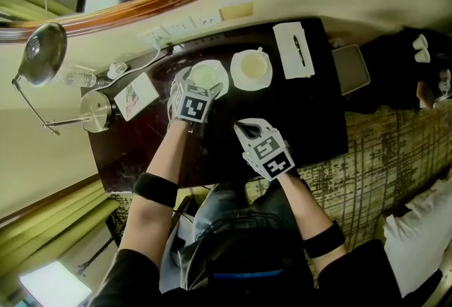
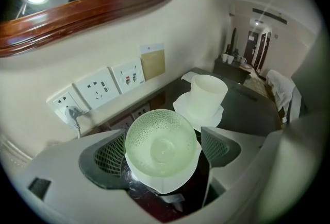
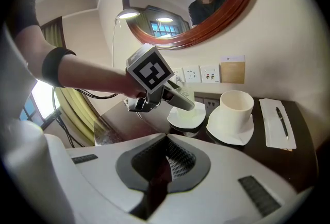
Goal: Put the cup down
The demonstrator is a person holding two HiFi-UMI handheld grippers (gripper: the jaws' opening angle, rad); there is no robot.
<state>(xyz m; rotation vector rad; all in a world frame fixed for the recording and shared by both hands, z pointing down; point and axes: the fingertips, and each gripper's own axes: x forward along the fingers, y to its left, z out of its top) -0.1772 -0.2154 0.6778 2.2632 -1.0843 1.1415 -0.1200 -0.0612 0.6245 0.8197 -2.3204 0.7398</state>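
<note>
A pale green cup [image 1: 205, 75] [image 2: 161, 143] stands on a white saucer [image 1: 220, 87] [image 2: 166, 183] at the back of the dark table [image 1: 311, 122]. My left gripper [image 1: 200, 85] reaches down over it, one jaw on either side of the cup. The mesh pads [image 2: 111, 155] lie close to the cup's sides, with a thin gap on the right, so the gripper is open around it. In the right gripper view the left gripper [image 3: 181, 98] sits low over that saucer. My right gripper [image 1: 244, 128] [image 3: 165, 158] hovers nearer the front edge, shut and empty.
A second white cup [image 1: 253, 67] [image 2: 208, 94] [image 3: 236, 106] on its own saucer stands just right of the first. A notepad with a pen [image 1: 296, 50] lies further right. A card [image 1: 138, 95], a metal canister [image 1: 97, 110], a bottle [image 1: 78, 77] and a lamp [image 1: 41, 51] crowd the left; wall sockets [image 2: 98, 86] lie behind.
</note>
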